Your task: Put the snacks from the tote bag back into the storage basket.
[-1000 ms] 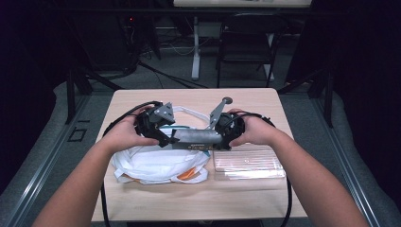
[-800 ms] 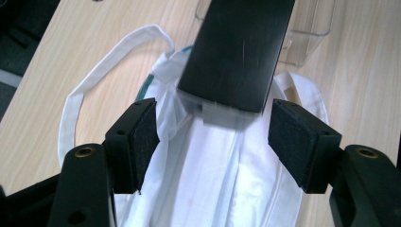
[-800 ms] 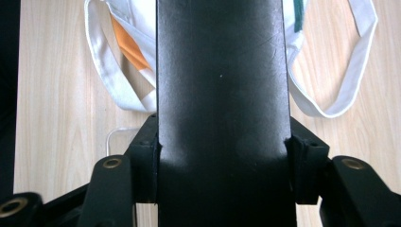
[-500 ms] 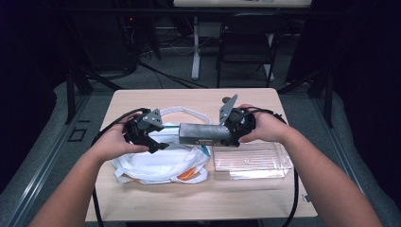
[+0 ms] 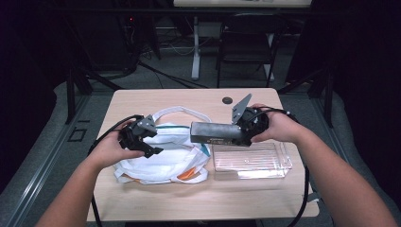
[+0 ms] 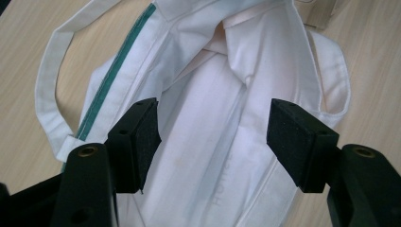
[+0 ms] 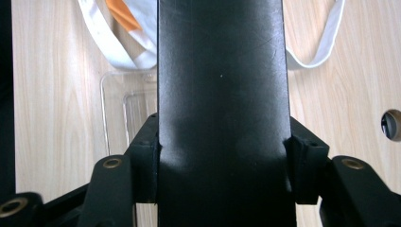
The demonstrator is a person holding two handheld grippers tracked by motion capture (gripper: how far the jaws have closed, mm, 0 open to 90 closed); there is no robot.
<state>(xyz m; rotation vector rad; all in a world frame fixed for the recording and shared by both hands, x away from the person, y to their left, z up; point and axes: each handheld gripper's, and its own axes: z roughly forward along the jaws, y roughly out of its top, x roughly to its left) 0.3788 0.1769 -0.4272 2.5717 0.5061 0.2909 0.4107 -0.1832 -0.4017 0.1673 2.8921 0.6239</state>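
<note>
A dark grey flat box [image 5: 215,133] hangs level above the table, with my right gripper [image 5: 239,132] shut on its right end. In the right gripper view the dark box [image 7: 222,94] runs up between the jaws of that gripper [image 7: 222,161], which press its two sides. A white tote bag [image 5: 170,156] with a green stripe lies crumpled at the left, something orange [image 5: 187,174] showing at its lower edge. My left gripper [image 5: 152,139] hovers over the bag's left part, open. In the left gripper view that gripper [image 6: 213,137] stands wide over the bag's mouth [image 6: 222,94], holding nothing.
A clear plastic tray [image 5: 250,161] sits on the wooden table [image 5: 156,198] just below the held box. A round cable hole [image 5: 227,100] lies at the table's far edge. A folding chair [image 5: 246,42] and cables stand on the floor beyond.
The left gripper has let go of the box's left end and drawn back left over the bag. The right gripper has carried the box slightly to the right.
</note>
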